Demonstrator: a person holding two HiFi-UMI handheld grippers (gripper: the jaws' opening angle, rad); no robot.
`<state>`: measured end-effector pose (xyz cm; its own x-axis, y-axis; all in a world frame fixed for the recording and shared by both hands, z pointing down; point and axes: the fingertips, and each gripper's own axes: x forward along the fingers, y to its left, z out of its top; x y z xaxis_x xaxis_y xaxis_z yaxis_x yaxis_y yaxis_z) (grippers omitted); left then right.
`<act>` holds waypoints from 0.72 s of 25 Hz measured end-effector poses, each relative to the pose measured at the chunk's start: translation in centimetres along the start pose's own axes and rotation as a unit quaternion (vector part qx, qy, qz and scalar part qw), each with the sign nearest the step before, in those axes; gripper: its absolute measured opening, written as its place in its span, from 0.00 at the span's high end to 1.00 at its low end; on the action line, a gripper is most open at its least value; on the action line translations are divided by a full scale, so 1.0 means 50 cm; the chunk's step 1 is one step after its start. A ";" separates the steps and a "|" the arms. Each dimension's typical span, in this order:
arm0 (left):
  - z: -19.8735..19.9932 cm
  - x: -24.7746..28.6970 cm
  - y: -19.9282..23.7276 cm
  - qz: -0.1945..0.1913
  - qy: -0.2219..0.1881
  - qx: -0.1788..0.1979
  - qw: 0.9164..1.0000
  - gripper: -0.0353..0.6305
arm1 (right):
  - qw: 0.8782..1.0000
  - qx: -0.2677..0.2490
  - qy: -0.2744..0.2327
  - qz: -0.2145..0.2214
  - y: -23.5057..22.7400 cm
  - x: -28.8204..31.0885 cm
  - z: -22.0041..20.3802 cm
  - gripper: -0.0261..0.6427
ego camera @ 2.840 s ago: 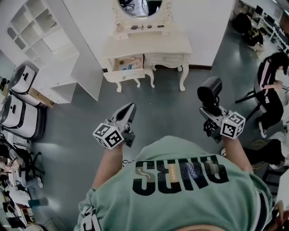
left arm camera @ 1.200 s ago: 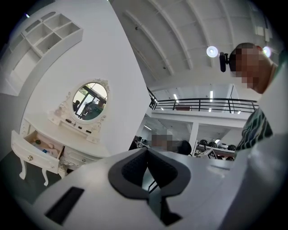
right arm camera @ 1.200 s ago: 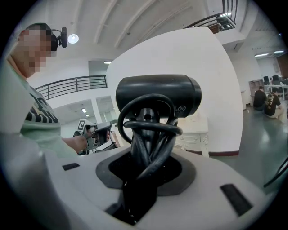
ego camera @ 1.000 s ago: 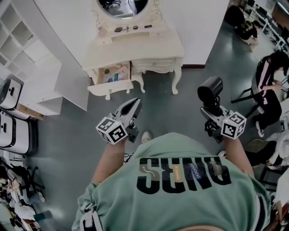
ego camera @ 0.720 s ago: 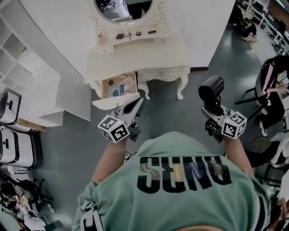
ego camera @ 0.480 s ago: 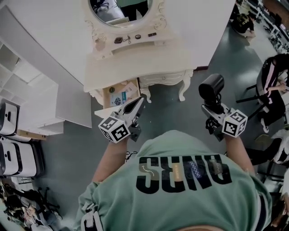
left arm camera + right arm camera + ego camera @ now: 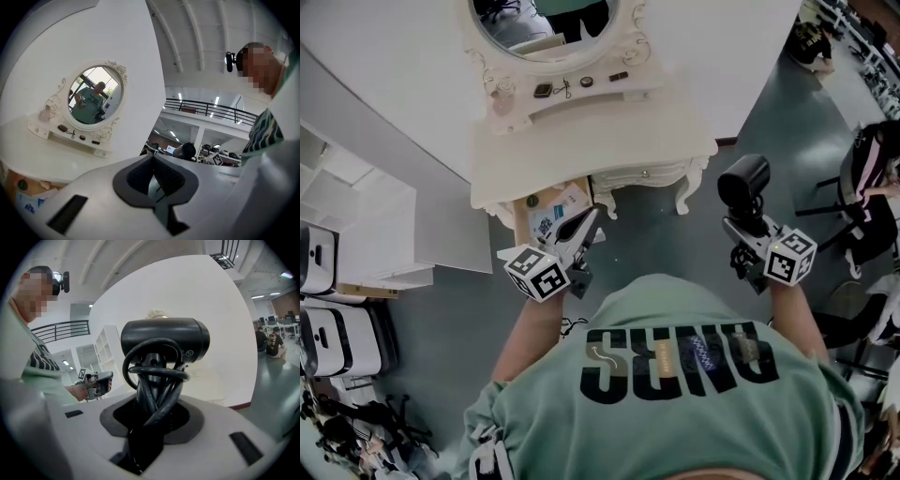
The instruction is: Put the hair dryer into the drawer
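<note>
— Jaws on the right gripper (image 7: 151, 420), what are they doing?
— Clamped on the hair dryer (image 7: 164, 338) by its handle, with the cord looped round it. It's held upright over the floor, off the surface's (image 7: 581, 141) right front corner.
— And the left gripper (image 7: 592, 214)?
— Jaws together, nothing between them. Its tip is just in front of the open drawer (image 7: 528, 208), under the surface's left front edge.
— So the dryer's far from the drawer?
— Well apart. Packets lie inside.
</note>
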<state>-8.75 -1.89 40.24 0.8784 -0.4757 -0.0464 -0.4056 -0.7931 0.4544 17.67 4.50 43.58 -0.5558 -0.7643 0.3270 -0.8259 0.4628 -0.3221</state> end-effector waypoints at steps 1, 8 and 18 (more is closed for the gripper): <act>-0.003 0.017 0.008 0.003 0.002 0.000 1.000 0.94 | 1.000 0.002 0.000 0.003 -0.019 0.007 0.004 0.77; -0.007 0.169 0.052 0.045 -0.005 0.011 0.999 0.94 | 0.999 -0.001 0.003 0.050 -0.201 0.064 0.058 0.77; 0.035 0.388 0.103 0.122 -0.050 0.001 0.991 0.94 | 0.991 -0.031 0.035 0.123 -0.453 0.162 0.182 0.77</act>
<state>5.75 -15.87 40.15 0.7242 -0.6891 -0.0237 -0.6038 -0.6504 0.4609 32.74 -16.26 45.44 -0.7449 -0.5923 0.3071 -0.6672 0.6603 -0.3446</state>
